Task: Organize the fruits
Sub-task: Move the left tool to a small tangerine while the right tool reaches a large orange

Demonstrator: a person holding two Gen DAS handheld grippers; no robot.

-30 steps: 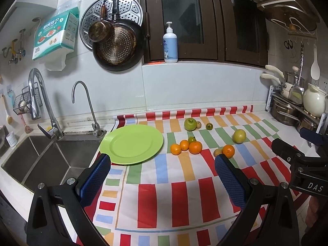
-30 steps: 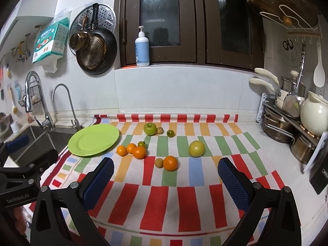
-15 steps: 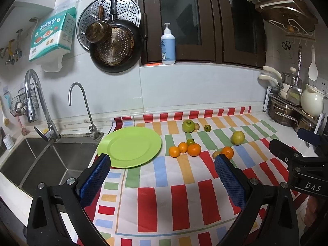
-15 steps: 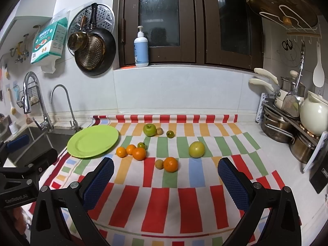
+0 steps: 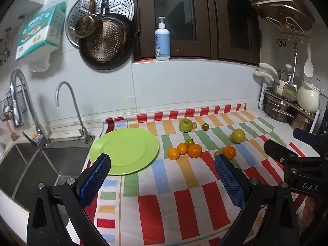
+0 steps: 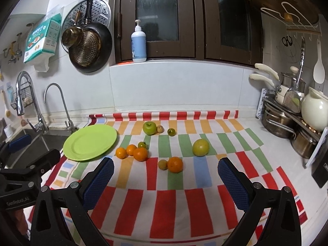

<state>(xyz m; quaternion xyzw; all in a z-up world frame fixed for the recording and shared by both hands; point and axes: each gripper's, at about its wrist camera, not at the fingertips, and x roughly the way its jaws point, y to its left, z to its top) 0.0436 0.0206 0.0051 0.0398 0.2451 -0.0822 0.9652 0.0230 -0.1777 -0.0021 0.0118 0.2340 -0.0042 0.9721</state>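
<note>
An empty green plate (image 5: 125, 150) (image 6: 90, 142) lies on the striped cloth next to the sink. Right of it lie several fruits: a green apple (image 5: 185, 125) (image 6: 149, 128), a cluster of oranges (image 5: 194, 150) (image 6: 140, 154), a lone orange (image 6: 174, 164) (image 5: 229, 152) with a small brown fruit beside it, and a yellow-green fruit (image 6: 201, 147) (image 5: 237, 136). My left gripper (image 5: 162, 171) is open and empty, near the cloth's front. My right gripper (image 6: 165, 173) is open and empty, short of the lone orange.
A steel sink (image 5: 30, 164) with two taps lies left of the plate. Pots and a white jug (image 6: 314, 110) stand on a rack at the right. Pans hang on the wall (image 5: 106, 41). A soap bottle (image 6: 138, 43) stands on the window ledge.
Both views have shifted slightly, so the plate and fruits sit a little differently in frame. Both grippers stay open and empty. No fruit has moved.
</note>
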